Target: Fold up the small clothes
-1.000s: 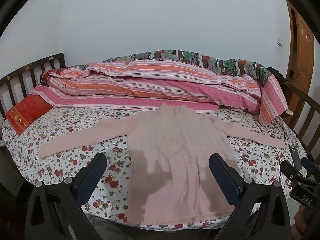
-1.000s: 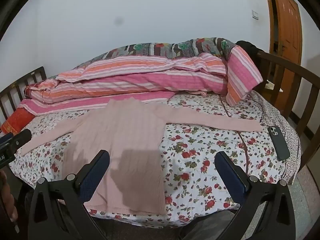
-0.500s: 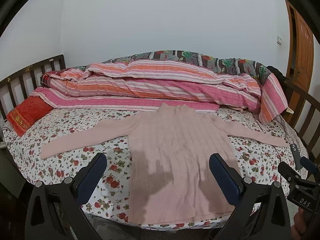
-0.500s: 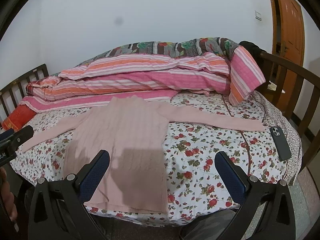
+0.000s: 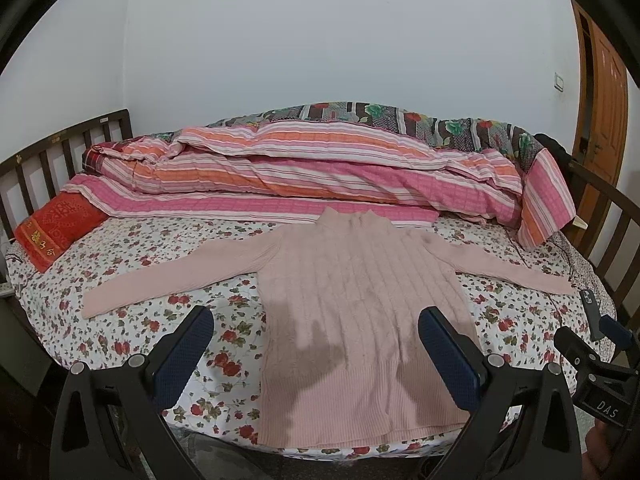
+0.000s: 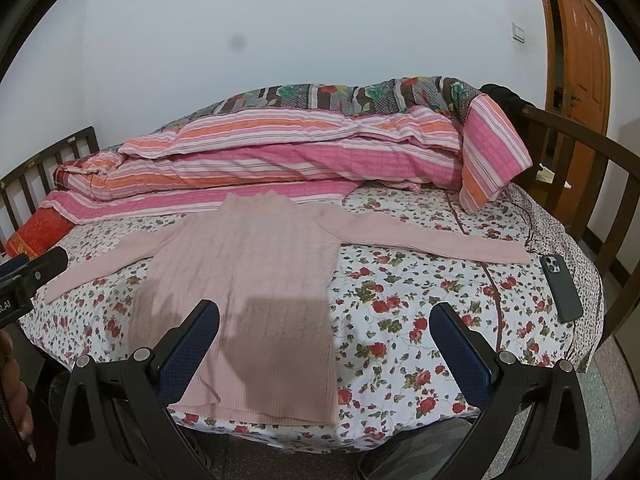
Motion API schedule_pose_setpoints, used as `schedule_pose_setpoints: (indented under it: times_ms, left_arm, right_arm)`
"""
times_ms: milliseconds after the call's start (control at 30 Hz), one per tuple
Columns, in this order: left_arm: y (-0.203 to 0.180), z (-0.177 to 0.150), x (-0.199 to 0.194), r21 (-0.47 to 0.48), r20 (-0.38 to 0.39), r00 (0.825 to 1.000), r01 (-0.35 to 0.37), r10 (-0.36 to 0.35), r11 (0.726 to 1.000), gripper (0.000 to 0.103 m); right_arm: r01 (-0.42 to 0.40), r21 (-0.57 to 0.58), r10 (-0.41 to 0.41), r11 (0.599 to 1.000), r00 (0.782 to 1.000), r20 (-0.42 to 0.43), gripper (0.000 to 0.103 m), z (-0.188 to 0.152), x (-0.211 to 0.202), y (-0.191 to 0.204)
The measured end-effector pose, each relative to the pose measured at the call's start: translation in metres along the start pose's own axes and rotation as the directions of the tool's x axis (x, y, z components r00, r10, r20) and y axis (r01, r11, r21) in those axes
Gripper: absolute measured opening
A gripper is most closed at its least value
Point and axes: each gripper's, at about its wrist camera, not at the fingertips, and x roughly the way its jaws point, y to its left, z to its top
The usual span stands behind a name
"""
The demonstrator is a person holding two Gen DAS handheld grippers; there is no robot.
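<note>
A pale pink ribbed sweater (image 5: pixel 352 300) (image 6: pixel 248 280) lies flat on the floral bedsheet, collar toward the wall, hem at the near edge, both sleeves spread wide. My left gripper (image 5: pixel 316 344) hangs open above the hem, nothing between its blue-padded fingers. My right gripper (image 6: pixel 326 340) is also open and empty, over the sweater's right lower side. Each gripper shows at the edge of the other's view: the right gripper's body (image 5: pixel 600 368) and the left gripper's body (image 6: pixel 28 280).
Striped pink and orange quilts (image 5: pixel 312 172) are piled along the back of the bed. A red cushion (image 5: pixel 56 228) lies at the left, a dark phone (image 6: pixel 560 288) near the right edge. Wooden rails (image 6: pixel 580 168) bound both ends; an orange door (image 6: pixel 576 52) stands at right.
Both grippers have drawn slightly back and up from the bed, so the sweater sits a little lower in view. Nothing was grasped; the sweater has not moved.
</note>
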Motion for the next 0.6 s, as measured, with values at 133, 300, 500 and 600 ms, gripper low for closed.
schedule_pose_setpoints:
  times_ms: [133, 300, 500, 600]
  left_arm:
    - [-0.0002, -0.0002, -0.0003, 0.0, 0.001, 1.0, 0.0, 0.0, 1.0, 0.103]
    - [0.0006, -0.0003, -0.0003, -0.002, 0.002, 1.0, 0.002, -0.002, 1.0, 0.103]
    - [0.0014, 0.0001, -0.0007, -0.002, 0.001, 1.0, 0.004, -0.004, 1.0, 0.103]
    - [0.0019, 0.0003, -0.0007, -0.003, 0.001, 1.0, 0.005, -0.005, 1.0, 0.103]
  right_arm:
    - [-0.001, -0.003, 0.001, 1.0, 1.0, 0.001, 0.103, 0.0002, -0.0001, 0.0012]
    - [-0.001, -0.004, 0.001, 1.0, 1.0, 0.001, 0.103, -0.0001, -0.0005, 0.0026]
    - [0.005, -0.013, -0.005, 1.0, 1.0, 0.004, 0.103, 0.0001, -0.0009, 0.007]
    - [0.004, -0.013, -0.004, 1.0, 1.0, 0.004, 0.103, -0.0002, -0.0011, 0.0083]
